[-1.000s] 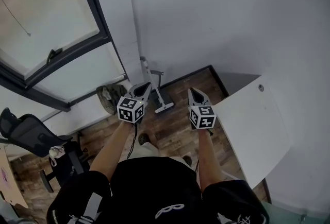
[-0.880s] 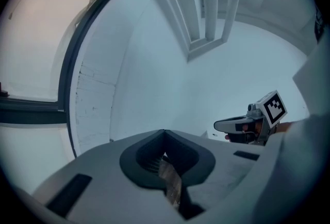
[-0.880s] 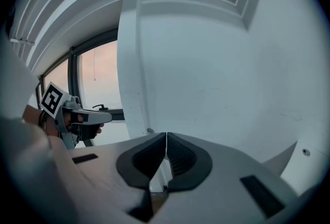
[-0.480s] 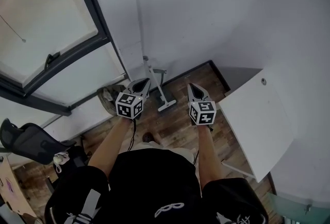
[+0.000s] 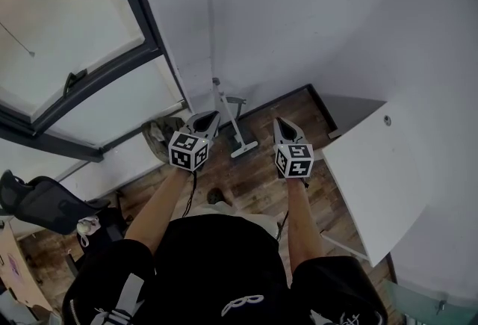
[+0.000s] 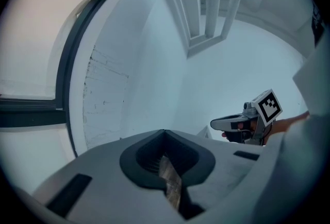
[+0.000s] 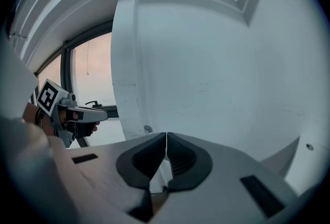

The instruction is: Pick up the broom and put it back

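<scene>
Item: broom (image 5: 228,118), pale handle with a grey head, centre of the head view. It leans against the white wall (image 5: 314,17) at the corner beside the window (image 5: 67,32), and its head rests on the wooden floor (image 5: 254,181). It lies beyond and between the two claws, apart from both. Left claw (image 5: 206,120): jaws closed tip to tip, nothing gripped, only floor showing through the gap in the left gripper view (image 6: 164,133). Right claw (image 5: 281,126): jaws pressed together, empty (image 7: 166,136). Each carries a cube of black-and-white square markers, with no legible lettering. Also listed: white counter (image 5: 373,181) at right, office chair (image 5: 41,200) at lower left, and an olive bundle (image 5: 159,138) by the window base, kind unclear. Against the frame a second earlier, the broom keeps the same lean, both claws stay closed, and all sit slightly higher in frame.
</scene>
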`<state>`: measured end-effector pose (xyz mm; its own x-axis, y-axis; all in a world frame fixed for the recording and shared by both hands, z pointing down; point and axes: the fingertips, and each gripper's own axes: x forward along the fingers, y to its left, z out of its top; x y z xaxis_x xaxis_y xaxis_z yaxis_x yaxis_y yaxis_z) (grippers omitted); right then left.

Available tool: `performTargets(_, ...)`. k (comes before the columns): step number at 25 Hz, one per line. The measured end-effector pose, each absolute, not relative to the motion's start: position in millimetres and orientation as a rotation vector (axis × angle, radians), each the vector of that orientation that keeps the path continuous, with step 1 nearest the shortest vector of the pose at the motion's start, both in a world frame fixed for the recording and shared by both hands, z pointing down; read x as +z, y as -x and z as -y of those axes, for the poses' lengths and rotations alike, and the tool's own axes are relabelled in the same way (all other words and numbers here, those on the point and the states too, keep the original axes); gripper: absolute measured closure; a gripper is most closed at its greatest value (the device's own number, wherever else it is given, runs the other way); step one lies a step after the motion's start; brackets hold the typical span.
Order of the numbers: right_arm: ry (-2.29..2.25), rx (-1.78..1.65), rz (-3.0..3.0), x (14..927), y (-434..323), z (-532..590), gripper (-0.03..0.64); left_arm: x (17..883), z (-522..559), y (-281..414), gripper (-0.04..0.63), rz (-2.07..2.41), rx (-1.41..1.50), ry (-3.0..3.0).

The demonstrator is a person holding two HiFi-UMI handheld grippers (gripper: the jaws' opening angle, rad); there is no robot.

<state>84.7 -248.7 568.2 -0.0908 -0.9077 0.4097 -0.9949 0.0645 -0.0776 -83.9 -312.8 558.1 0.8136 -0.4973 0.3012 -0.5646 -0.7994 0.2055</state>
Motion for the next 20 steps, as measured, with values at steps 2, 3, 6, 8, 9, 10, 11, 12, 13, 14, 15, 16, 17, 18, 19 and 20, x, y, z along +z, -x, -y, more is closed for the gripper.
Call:
performTargets(2,-1.919,0.495,2.094,575,-84,256,0.592,563,316,83,0.578,0.805,0.346,-2.712)
performTargets(3,-1.914,0.493,2.097,579,-84,260,0.592,566,316,82,0.578,0.798,0.352,-2.709)
performTargets(6,-1.902,0.492,2.109,591,-83,269,0.592,575,317,80,0.578,0.773,0.369,-2.7)
performTargets(8,-1.889,0.498,2.117,600,-82,277,0.592,583,320,78,0.578,0.76,0.381,-2.698)
performTargets(9,-1.881,0.501,2.121,605,-81,282,0.592,588,322,77,0.578,0.757,0.388,-2.698)
performTargets(10,-1.871,0.505,2.124,610,-80,285,0.592,593,324,76,0.578,0.755,0.394,-2.696)
performTargets(11,-1.861,0.509,2.128,615,-79,289,0.591,598,325,75,0.577,0.754,0.399,-2.692)
performTargets(12,-1.85,0.514,2.134,619,-77,291,0.591,603,326,73,0.578,0.752,0.402,-2.687)
performTargets(13,-1.839,0.52,2.14,623,-76,294,0.591,607,326,71,0.578,0.748,0.402,-2.682)
performTargets(14,-1.829,0.524,2.146,627,-75,297,0.591,610,327,69,0.578,0.741,0.402,-2.679)
performTargets(15,-1.821,0.527,2.15,630,-74,300,0.591,612,328,67,0.578,0.734,0.402,-2.68)
performTargets(16,-1.815,0.528,2.154,633,-73,303,0.591,614,329,66,0.578,0.726,0.403,-2.683)
performTargets(17,-1.812,0.53,2.157,636,-72,307,0.589,616,330,66,0.578,0.719,0.404,-2.687)
performTargets(18,-1.811,0.534,2.161,638,-71,310,0.589,617,331,65,0.578,0.713,0.407,-2.691)
performTargets(19,-1.81,0.538,2.166,640,-70,314,0.589,619,333,65,0.578,0.706,0.41,-2.695)
performTargets(20,-1.81,0.54,2.17,642,-68,317,0.589,619,335,65,0.578,0.699,0.414,-2.701)
